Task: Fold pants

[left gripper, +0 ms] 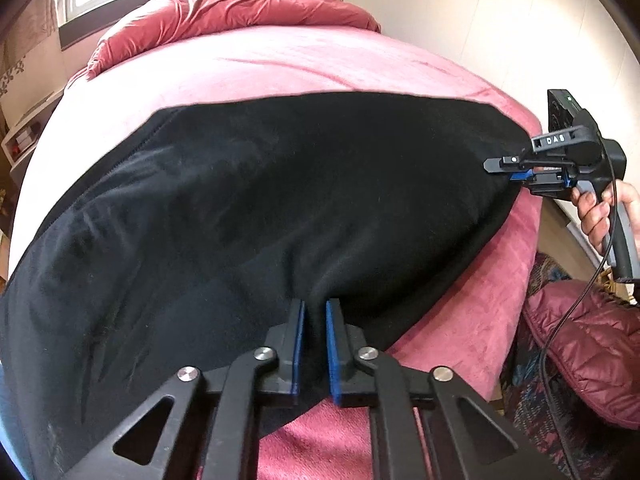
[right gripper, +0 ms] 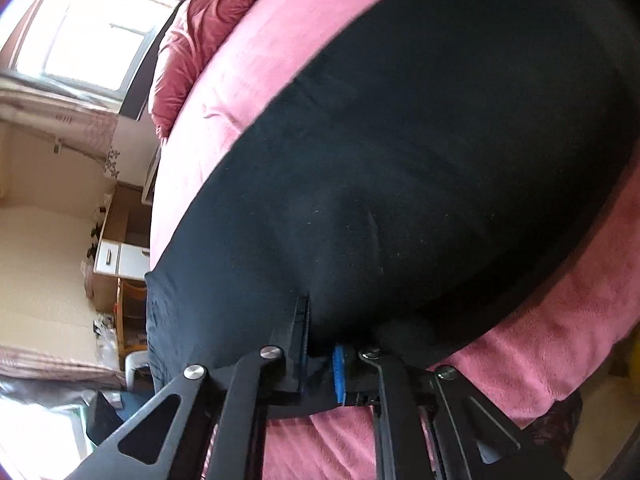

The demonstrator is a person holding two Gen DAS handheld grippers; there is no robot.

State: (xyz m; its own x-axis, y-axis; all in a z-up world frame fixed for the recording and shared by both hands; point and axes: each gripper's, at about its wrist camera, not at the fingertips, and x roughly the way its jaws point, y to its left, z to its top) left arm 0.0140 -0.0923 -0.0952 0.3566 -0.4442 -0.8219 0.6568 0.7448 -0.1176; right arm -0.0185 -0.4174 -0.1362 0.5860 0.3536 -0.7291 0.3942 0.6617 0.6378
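- The black pants (left gripper: 248, 208) lie spread across a pink bed (left gripper: 280, 64), covering most of its near half; the near edge hangs by the bed's front rim.
- The left gripper (left gripper: 315, 344) has its blue-padded fingers (left gripper: 297, 344) clamped on a pinch of the pants' near edge, with a fold of black cloth squeezed between the pads.
- The right gripper (left gripper: 506, 168), seen from the left wrist view, bites the far right corner of the pants, fingers together on the cloth; a hand (left gripper: 604, 216) holds its handle, partly cut off at the picture's edge.
- In the right wrist view the same gripper (right gripper: 320, 356) is closed on the cloth, but black fabric drapes over the fingers, so only one blue pad (right gripper: 339, 372) shows clearly.
- The pants' shape is hard to read: legs, waistband and seams blend into one dark mass, and the left end runs out of view.
- A crumpled red quilt (left gripper: 224, 4) sits at the bed's far end.
- A dark red puffy jacket (left gripper: 588, 360) lies low at right, partly cut off.
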